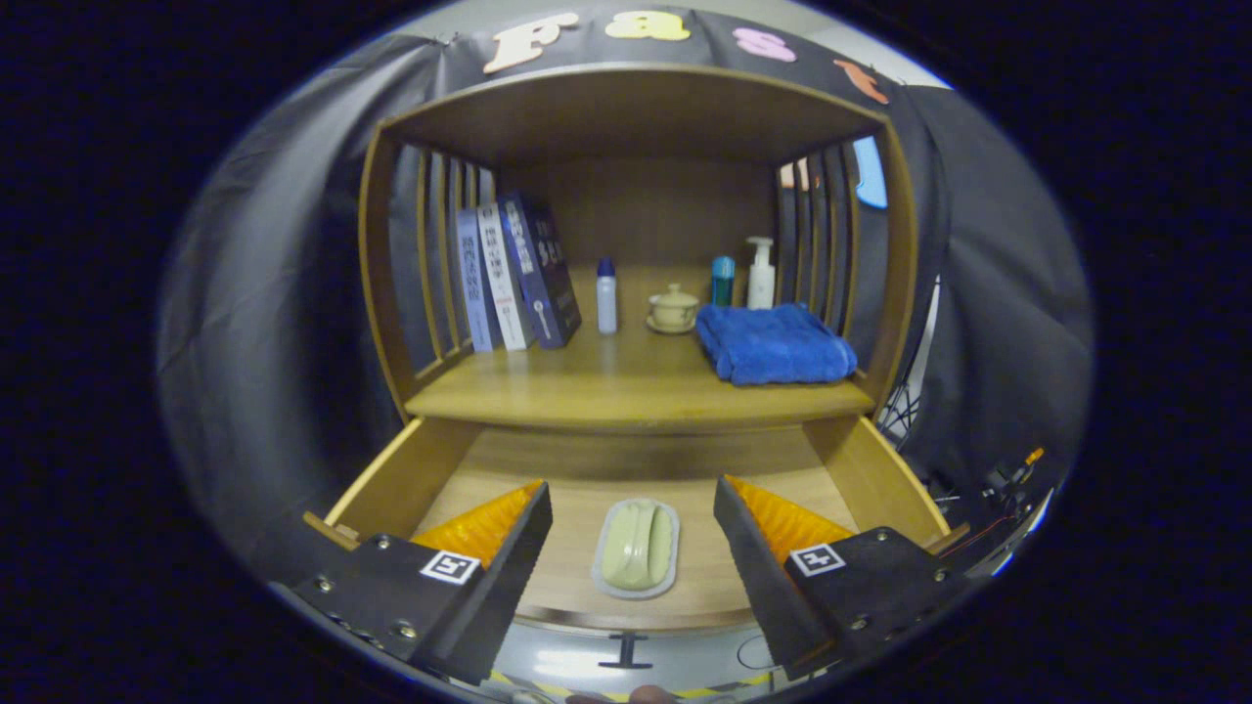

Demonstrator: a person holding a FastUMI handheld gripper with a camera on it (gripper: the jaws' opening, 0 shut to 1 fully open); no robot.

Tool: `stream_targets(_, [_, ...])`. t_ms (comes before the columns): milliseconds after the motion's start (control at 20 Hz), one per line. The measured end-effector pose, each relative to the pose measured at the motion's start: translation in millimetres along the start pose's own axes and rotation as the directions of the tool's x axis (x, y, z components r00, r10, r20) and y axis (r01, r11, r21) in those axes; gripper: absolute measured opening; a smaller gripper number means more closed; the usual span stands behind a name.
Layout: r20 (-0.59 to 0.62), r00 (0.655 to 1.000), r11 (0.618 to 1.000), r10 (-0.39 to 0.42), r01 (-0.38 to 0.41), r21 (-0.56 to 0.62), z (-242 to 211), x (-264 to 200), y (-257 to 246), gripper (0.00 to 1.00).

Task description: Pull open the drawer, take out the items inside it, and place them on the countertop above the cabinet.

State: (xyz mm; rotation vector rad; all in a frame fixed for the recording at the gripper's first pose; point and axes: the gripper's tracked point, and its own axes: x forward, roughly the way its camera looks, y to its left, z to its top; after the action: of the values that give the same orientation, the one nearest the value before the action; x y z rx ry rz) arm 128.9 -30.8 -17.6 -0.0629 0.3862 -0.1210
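The wooden drawer (391,484) stands pulled out below the cabinet's countertop (606,391). On its floor lies a pale green, oval item in a clear wrapper (637,548), lengthwise between my two fingers. My gripper (631,504) is open, its fingers spread wide to either side of the item and above it, touching nothing. The drawer's dark handle (628,650) shows on its front, below the fingers.
On the countertop stand several books (514,274) at the left, a small white bottle (606,293), a lidded teacup (673,308), a teal can (722,281), a pump bottle (760,274) and a folded blue towel (775,344) at the right. The front middle of the countertop is bare.
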Motion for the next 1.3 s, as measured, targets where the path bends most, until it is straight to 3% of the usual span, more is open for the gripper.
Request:
stream_targets(250, [-0.291,0.957,1.000,0.013,-0.015,-0.004,-40,47,-4,1.00])
stream_targets(450, [-0.404,0.915,1.000,-0.010,0.016,0.011,-62,69,-7,0.90])
stream_targets(550, [-0.431,0.902,0.999,-0.026,0.041,0.026,-71,74,-11,0.64])
stream_targets(700, [-0.448,0.891,0.994,0.074,-0.031,0.102,-77,73,6,0.30])
stream_targets(750, [-0.440,0.890,0.989,0.121,-0.070,0.130,-79,76,13,0.20])
stream_targets(850, [-0.414,0.897,0.985,0.156,-0.109,0.134,-78,73,16,0.12])
stream_targets(1050, [-0.234,0.957,0.984,0.173,-0.156,0.090,-38,60,14,0.12])
stream_targets(1300, [0.068,0.981,0.983,0.182,-0.181,-0.022,39,20,11,0.12])
